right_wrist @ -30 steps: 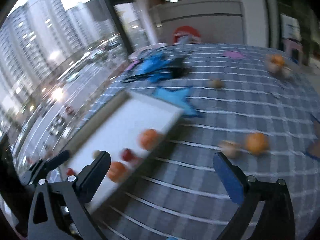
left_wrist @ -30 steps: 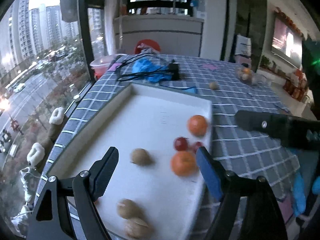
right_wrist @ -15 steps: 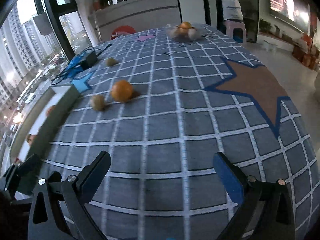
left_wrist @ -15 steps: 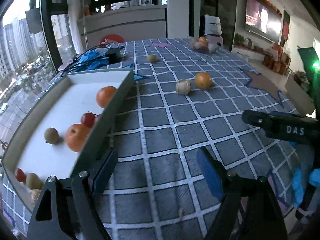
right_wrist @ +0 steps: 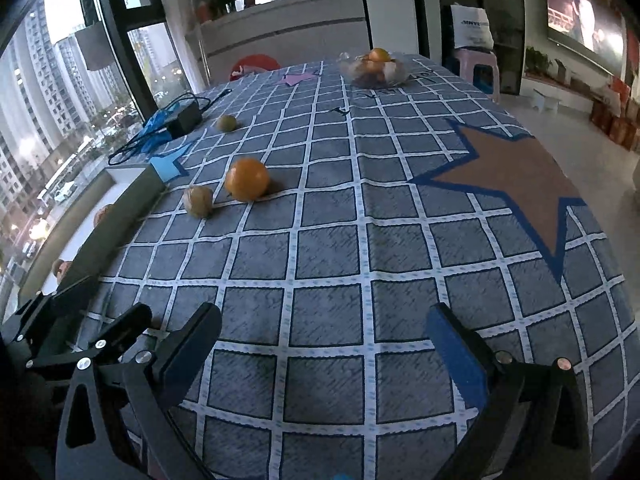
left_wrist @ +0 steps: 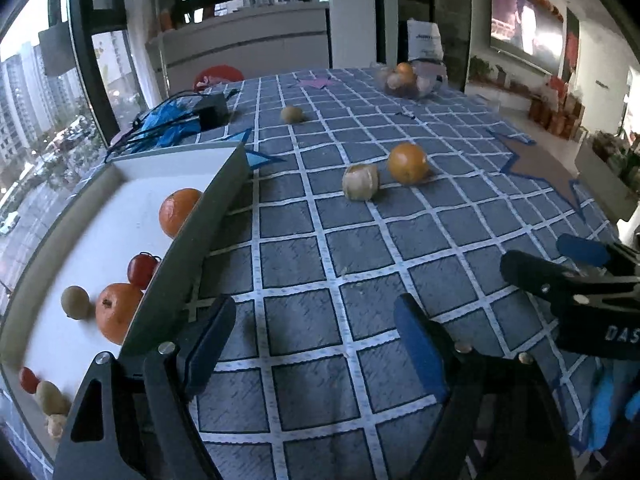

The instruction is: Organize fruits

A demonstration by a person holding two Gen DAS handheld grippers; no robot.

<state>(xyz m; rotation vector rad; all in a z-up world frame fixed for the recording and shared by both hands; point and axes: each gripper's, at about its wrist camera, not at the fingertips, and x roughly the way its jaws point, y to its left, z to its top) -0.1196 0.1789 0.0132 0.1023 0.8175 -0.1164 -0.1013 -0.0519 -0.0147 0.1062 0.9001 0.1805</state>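
Note:
A white tray (left_wrist: 188, 248) at the left holds two oranges (left_wrist: 178, 210), a red fruit (left_wrist: 142, 270) and several small brown fruits. On the checked cloth lie a loose orange (left_wrist: 408, 162), a pale papery fruit (left_wrist: 360, 182) beside it, and a small brown fruit (left_wrist: 291, 114) farther back. The same orange (right_wrist: 246, 179) and pale fruit (right_wrist: 198, 201) appear in the right wrist view. My left gripper (left_wrist: 316, 340) is open over bare cloth next to the tray. My right gripper (right_wrist: 324, 344) is open and empty, nearer than the fruits.
A clear bowl of fruit (right_wrist: 374, 68) stands at the far end of the table. A black adapter with cables and blue plastic (left_wrist: 180, 120) lies behind the tray. A brown star patch (right_wrist: 508, 168) marks the cloth at right. The table edge drops off on the right.
Both views have swung right from over the tray to the cloth and sunk lower. The tray slid to the left edge. Both grippers stayed open.

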